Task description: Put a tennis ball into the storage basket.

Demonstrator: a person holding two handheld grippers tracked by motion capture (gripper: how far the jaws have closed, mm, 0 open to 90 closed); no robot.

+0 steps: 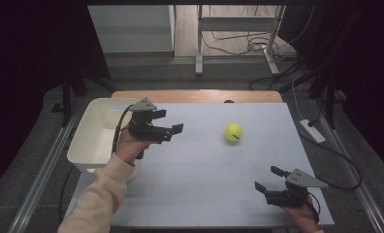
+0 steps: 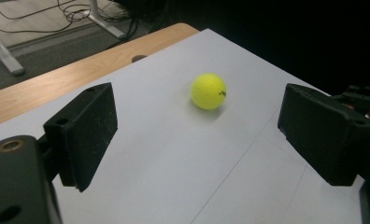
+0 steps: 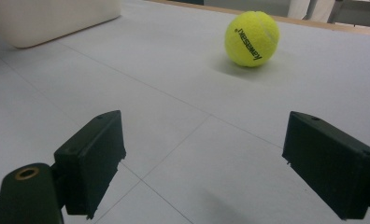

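High view: the ball [image 1: 233,132] lies on the table [image 1: 200,194], right of the bin [image 1: 90,136]; left gripper [image 1: 171,128] between them, jaws apart, empty.

Left gripper view: ball [image 2: 209,91] ahead, round, no long axis.

Right gripper view: right gripper [image 3: 206,163] spread, empty; ball [image 3: 252,38] print slants.

Black print on the tennis ball [image 1: 233,132] is too small to read in the high view — a dark mark only. The white bin [image 1: 90,141] left of the ball has part of its near wall hidden behind the left gripper [image 1: 169,122] and the person's sleeve [image 1: 100,194]. In the right gripper view the bin [image 3: 52,16] is cut off by the top and left edges. The right hand [image 1: 304,213] — well apart from the ball — is cut off by the bottom edge.
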